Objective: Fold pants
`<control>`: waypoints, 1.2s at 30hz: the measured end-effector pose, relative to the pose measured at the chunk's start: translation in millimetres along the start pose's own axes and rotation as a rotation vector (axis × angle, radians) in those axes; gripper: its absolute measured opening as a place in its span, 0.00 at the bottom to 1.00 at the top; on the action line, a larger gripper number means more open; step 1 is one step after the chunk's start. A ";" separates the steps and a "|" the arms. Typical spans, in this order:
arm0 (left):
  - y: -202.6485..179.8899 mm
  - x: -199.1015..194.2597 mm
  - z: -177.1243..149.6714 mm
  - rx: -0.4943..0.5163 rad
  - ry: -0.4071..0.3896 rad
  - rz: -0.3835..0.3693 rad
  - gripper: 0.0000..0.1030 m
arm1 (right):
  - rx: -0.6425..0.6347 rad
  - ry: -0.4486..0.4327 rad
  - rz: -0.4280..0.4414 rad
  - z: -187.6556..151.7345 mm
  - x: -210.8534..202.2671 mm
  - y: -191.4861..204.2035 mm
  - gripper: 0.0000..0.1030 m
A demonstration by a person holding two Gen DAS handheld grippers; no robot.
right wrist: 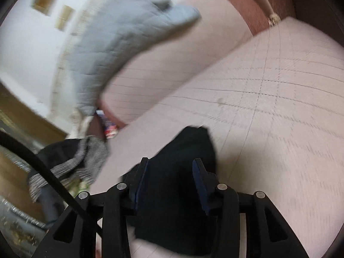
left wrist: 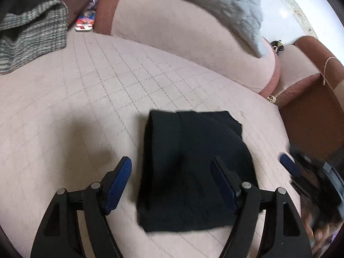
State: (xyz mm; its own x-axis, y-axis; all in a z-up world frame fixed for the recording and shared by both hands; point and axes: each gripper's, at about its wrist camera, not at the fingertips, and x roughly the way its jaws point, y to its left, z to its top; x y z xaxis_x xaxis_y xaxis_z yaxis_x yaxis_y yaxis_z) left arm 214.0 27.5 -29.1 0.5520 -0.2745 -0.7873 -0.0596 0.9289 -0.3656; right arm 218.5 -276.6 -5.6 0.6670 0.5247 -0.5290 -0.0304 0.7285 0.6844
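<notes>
pants (left wrist: pixel 193 172) lying folded small on sofa seat (left wrist: pixel 86 107), fold nearly finishing. left gripper (left wrist: pixel 172 172) gaping, gripping nothing. right gripper (right wrist: pixel 172 172) straddling cloth; clamping unclear. next: squaring, pressing flat.

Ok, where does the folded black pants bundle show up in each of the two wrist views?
Left wrist view: the folded black pants bundle lies low and centre on the pink quilted sofa seat, between the open jaws, with no pad pressing it.
Right wrist view: the bundle sits low and centre, between the jaws; blur hides any contact.
Shared landmark: the pale blue quilted blanket draped over the sofa back.
</notes>
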 end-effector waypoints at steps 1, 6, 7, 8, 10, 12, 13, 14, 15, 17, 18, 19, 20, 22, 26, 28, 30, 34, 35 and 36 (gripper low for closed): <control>-5.0 -4.9 -6.9 0.001 -0.005 0.001 0.76 | -0.007 -0.023 0.043 -12.0 -21.3 10.0 0.45; -40.1 -3.8 -41.9 0.019 0.068 0.105 0.76 | -0.111 -0.140 0.172 -72.3 -106.4 72.6 0.47; -46.7 -3.0 -50.7 0.009 0.087 0.119 0.76 | -0.149 -0.186 0.176 -83.8 -119.5 88.5 0.48; -53.0 -3.1 -64.4 -0.006 0.111 0.127 0.76 | -0.196 -0.255 0.189 -98.2 -136.5 106.4 0.50; -62.5 -4.6 -84.1 -0.038 0.141 0.114 0.76 | -0.273 -0.336 0.195 -120.3 -153.9 130.7 0.51; -68.1 -8.0 -101.1 -0.067 0.153 0.088 0.76 | -0.367 -0.380 0.151 -142.3 -162.2 156.9 0.51; -69.9 -8.6 -108.7 -0.077 0.162 0.072 0.76 | -0.396 -0.385 0.142 -151.0 -163.8 165.8 0.51; -72.3 -9.6 -117.6 -0.083 0.171 0.064 0.76 | -0.410 -0.378 0.140 -160.1 -163.9 173.2 0.51; -73.6 -9.8 -124.0 -0.081 0.178 0.055 0.76 | -0.409 -0.357 0.151 -167.9 -161.1 178.7 0.51; -75.7 -8.8 -138.9 -0.048 0.199 0.059 0.77 | -0.413 -0.273 0.151 -178.2 -151.0 186.2 0.51; -76.4 -9.1 -144.8 -0.038 0.205 0.060 0.77 | -0.394 -0.239 0.169 -182.8 -145.2 186.3 0.51; -75.6 -9.0 -150.9 -0.032 0.212 0.054 0.77 | -0.377 -0.210 0.182 -185.2 -141.5 184.7 0.51; -71.7 -8.5 -156.6 -0.027 0.222 0.043 0.77 | -0.367 -0.183 0.184 -188.7 -140.0 183.2 0.51; -63.2 -12.4 -162.3 -0.013 0.209 0.019 0.76 | -0.371 -0.189 0.154 -191.1 -143.8 175.1 0.51; -32.8 -43.8 -157.9 0.047 0.081 0.075 0.76 | -0.360 -0.273 0.011 -176.7 -164.4 147.1 0.57; -14.8 -65.8 -153.1 0.050 -0.004 0.116 0.76 | -0.330 -0.314 -0.067 -167.3 -173.2 128.1 0.61; -7.1 -91.1 -153.4 0.071 -0.119 0.186 0.76 | -0.311 -0.345 -0.199 -159.4 -175.9 106.9 0.61; -10.2 -150.7 -158.2 0.135 -0.420 0.339 0.98 | -0.308 -0.268 -0.382 -157.1 -156.2 74.5 0.61; -14.5 -171.1 -162.3 0.145 -0.529 0.375 1.00 | -0.310 -0.236 -0.394 -161.2 -147.3 69.4 0.61; -16.7 -181.6 -163.5 0.159 -0.592 0.388 1.00 | -0.318 -0.212 -0.395 -164.3 -141.3 68.1 0.61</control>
State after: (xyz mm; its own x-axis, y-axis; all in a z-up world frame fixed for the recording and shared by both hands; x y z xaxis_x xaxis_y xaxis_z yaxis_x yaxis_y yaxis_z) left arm -21.2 21.2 38.8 0.8759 0.2211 -0.4289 -0.2458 0.9693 -0.0023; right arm -0.2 -228.8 33.2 0.8073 0.1078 -0.5801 0.0514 0.9666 0.2512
